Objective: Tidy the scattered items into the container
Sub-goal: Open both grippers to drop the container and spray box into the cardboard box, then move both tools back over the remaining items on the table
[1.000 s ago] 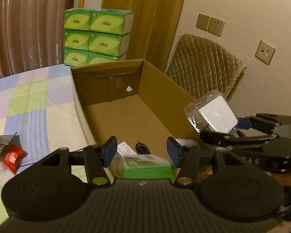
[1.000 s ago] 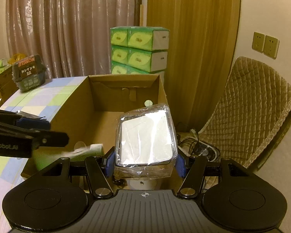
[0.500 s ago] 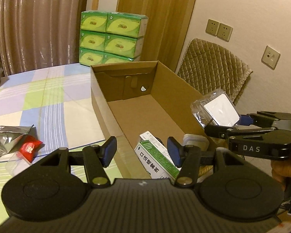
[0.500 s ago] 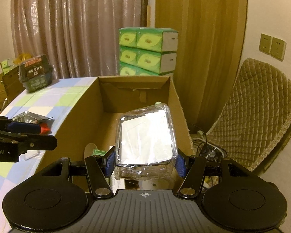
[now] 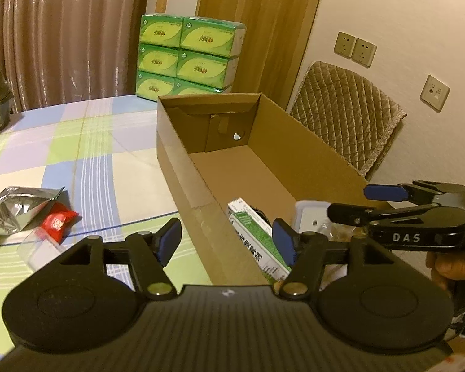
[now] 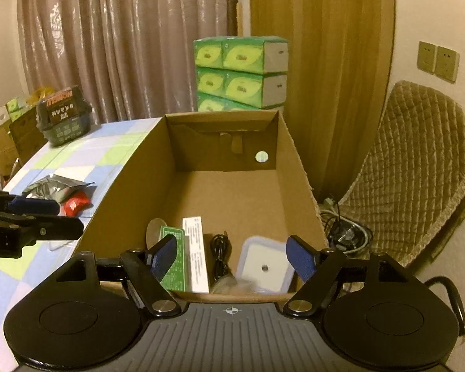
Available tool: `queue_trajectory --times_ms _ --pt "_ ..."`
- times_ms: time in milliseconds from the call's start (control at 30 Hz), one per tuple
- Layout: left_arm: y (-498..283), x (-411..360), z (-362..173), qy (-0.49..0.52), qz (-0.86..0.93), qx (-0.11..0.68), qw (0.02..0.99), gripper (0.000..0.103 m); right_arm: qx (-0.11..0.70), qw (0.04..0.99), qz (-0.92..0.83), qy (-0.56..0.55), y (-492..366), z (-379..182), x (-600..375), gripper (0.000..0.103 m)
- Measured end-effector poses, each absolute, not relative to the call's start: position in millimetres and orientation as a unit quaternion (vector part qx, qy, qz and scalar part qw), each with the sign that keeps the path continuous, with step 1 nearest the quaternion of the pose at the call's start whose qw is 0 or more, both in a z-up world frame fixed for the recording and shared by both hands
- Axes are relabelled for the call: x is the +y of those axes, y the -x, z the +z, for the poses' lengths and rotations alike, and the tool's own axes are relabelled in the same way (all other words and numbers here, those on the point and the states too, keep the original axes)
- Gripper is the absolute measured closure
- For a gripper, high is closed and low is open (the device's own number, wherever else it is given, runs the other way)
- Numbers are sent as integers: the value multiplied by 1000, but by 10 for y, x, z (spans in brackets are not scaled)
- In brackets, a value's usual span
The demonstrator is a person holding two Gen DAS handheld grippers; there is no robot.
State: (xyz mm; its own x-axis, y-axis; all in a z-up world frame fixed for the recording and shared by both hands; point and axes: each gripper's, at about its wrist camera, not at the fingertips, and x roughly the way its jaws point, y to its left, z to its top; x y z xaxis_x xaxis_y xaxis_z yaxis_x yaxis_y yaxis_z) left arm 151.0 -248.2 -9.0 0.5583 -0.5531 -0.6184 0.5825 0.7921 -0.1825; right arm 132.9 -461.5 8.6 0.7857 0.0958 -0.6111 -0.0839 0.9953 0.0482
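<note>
Drop step: our right tongs (image 6: 232, 255) opening, empty, over the cardboard box (image 6: 297, 167); left tongs (image 5: 226, 241) opening, empty; next, the foil pouch (image 5: 14, 209) on the bench (image 5: 77, 142).

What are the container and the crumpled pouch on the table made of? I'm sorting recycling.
Container: looks like matte brown corrugated cardboard, with folded flaps and raw edges. Pouch: likely metallised foil or foil-laminated plastic, given its shiny, creased silver surface.

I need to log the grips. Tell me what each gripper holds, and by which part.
Nothing is held. The right gripper is opening, its fingers apart from the clear-wrapped white pack lying in the cardboard box. The left gripper is opening too, with nothing between its fingers.
</note>
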Motion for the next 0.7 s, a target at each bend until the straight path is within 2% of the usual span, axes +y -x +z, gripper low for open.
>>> queue_trajectory --times_ms 200,367,700 --pt "-1393 -2355 -114 -22 -317 349 882 42 318 947 41 -19 -1164 137 -4583 27" --pt "-1248 -2190 -113 -16 -308 352 884 36 310 949 44 -25 -1009 203 -4502 24" --pt "-961 -1728 -74 -9 -278 358 891 36 302 951 66 -30 -721 325 -4152 22"
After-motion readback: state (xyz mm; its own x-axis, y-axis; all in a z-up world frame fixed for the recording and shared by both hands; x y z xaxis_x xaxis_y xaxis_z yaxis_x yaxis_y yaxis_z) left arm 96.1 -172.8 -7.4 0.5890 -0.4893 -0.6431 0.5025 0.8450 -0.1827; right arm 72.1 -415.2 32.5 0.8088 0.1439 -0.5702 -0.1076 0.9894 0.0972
